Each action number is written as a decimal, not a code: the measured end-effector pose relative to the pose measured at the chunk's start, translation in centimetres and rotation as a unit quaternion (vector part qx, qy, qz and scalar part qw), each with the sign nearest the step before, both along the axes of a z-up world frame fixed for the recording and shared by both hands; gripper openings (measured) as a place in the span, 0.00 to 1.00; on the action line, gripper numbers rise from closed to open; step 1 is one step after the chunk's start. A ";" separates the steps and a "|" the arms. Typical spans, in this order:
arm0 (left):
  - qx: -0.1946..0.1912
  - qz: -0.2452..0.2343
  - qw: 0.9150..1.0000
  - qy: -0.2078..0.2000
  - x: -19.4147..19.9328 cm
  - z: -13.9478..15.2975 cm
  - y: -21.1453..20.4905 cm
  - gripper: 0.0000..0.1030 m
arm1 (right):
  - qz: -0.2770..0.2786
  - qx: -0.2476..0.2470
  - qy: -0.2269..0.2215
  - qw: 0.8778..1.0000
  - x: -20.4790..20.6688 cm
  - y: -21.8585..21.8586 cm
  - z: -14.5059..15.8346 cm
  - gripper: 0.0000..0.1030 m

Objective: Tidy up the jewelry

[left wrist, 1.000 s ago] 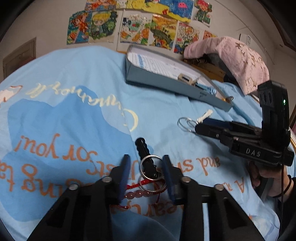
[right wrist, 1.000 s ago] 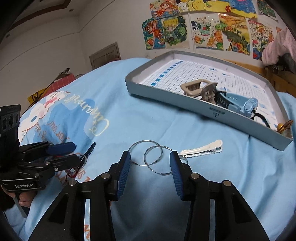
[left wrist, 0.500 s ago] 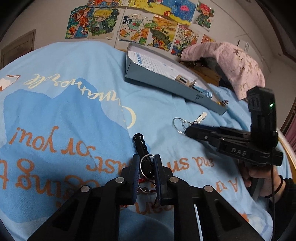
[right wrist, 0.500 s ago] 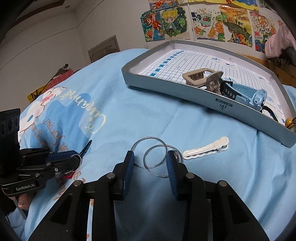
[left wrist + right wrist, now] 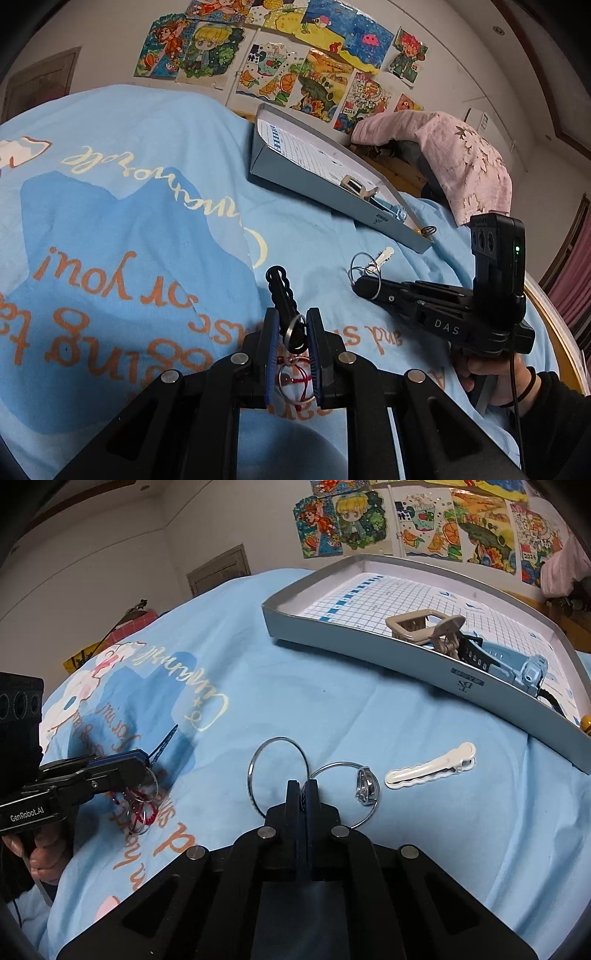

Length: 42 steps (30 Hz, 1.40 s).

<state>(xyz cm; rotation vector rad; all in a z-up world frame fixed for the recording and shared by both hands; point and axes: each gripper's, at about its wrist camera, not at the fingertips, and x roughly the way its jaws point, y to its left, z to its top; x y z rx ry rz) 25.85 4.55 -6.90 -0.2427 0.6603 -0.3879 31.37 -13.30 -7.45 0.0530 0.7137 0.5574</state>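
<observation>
Both grippers have just been closing since the earlier frames. Left gripper point(image 5: 291, 332) now pinches a black wavy hair clip point(image 5: 281, 291) plus a silver ring point(image 5: 294, 326) between its blue pads; red cord and more rings point(image 5: 140, 808) dangle below it, lifted off the blue bedsheet point(image 5: 147, 221). Right gripper point(image 5: 302, 794) has its fingers pressed together on the wire where two big silver hoops point(image 5: 279, 771) cross — a small ring w/ a stone point(image 5: 366, 786) hangs on the right-hand hoop. Hoops lie flat on the sheet, near centre.

White hair clip point(image 5: 430, 770) sits just right of the hoops, apart from them. Grey shallow box point(image 5: 369, 646) lies farther back, to the right, its near wall well clear of the hoops; inside are a beige claw clip point(image 5: 424, 626) and a blue watch point(image 5: 517, 668), close to that wall. Broad bare sheet lies between the two grippers & up to the box's left end.
</observation>
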 end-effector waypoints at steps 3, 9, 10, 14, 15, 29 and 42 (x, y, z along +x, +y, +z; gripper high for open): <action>0.001 -0.003 1.000 -0.004 -0.2 0.1 -0.1 0.14 | 0.001 0.006 -0.003 1.000 -0.1 -0.2 0.1 0.02; -0.024 -0.009 1.000 -0.010 -0.1 0.9 0.4 0.14 | 0.001 0.025 -0.019 1.000 -0.4 -0.8 0.7 0.02; -0.032 -0.009 0.999 -0.013 0.0 1.2 0.6 0.14 | 0.001 0.028 -0.021 0.999 -0.5 -0.9 0.9 0.02; -0.053 -0.012 0.998 -0.020 -0.2 1.7 0.9 0.14 | 0.000 0.047 -0.026 0.999 -0.5 -1.6 1.2 0.02; -0.055 -0.012 0.998 -0.020 -0.2 1.7 0.9 0.14 | -0.001 0.052 -0.025 0.998 -0.5 -1.8 1.2 0.02; 0.003 -0.039 0.999 0.028 1.2 0.6 -2.0 0.14 | -0.008 0.086 -0.042 0.995 -0.7 -3.1 2.8 0.02; 0.029 -0.037 0.997 0.067 1.8 -0.2 -2.2 0.14 | -0.022 0.048 0.025 0.998 -0.5 -3.1 1.0 0.02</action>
